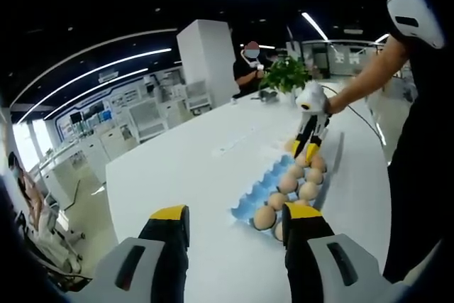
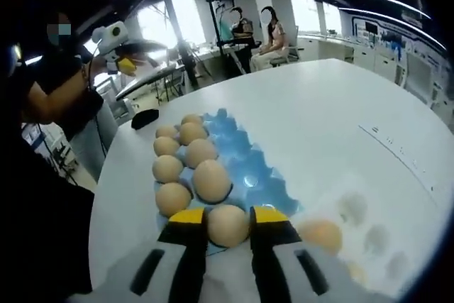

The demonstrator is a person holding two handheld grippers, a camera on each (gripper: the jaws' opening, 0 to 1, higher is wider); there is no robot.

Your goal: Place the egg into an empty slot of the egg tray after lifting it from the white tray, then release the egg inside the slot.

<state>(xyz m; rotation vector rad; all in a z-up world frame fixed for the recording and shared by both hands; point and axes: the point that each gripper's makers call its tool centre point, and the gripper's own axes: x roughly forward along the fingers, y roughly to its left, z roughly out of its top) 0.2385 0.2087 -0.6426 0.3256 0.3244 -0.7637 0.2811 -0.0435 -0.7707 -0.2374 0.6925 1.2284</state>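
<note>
The egg (image 2: pixel 228 225) sits between the yellow-tipped jaws of the right gripper (image 2: pixel 228 226), which are clamped on its 2 sides. It is low over the near end of the blue egg tray (image 2: pixel 250 155), at the tray's edge closest to the camera. Whether it already rests in a slot or hangs just above one cannot be told.

In the right gripper view, 6 other eggs (image 2: pixel 212 179) fill slots along the left side of the blue tray, while the slots on its right side are bare. Just to the right of the gripper lies the white tray (image 2: pixel 369 225), with 1 egg (image 2: pixel 320 235) in a near hollow and several hollows unfilled. Both trays lie on a large white surface (image 2: pixel 319 118).

In the left gripper view, the right gripper (image 1: pixel 307 148) reaches down to the far end of the blue tray (image 1: pixel 250 207), held by a person's hand (image 1: pixel 313 97) with the arm stretching in from the right. The left gripper (image 1: pixel 234 226) is held well back from the tray, above the surface (image 1: pixel 177 168), its jaws wide apart with nothing between them.

A potted plant (image 1: pixel 287 72) stands at the far end of the surface, with a seated person (image 1: pixel 248 69) behind it.
</note>
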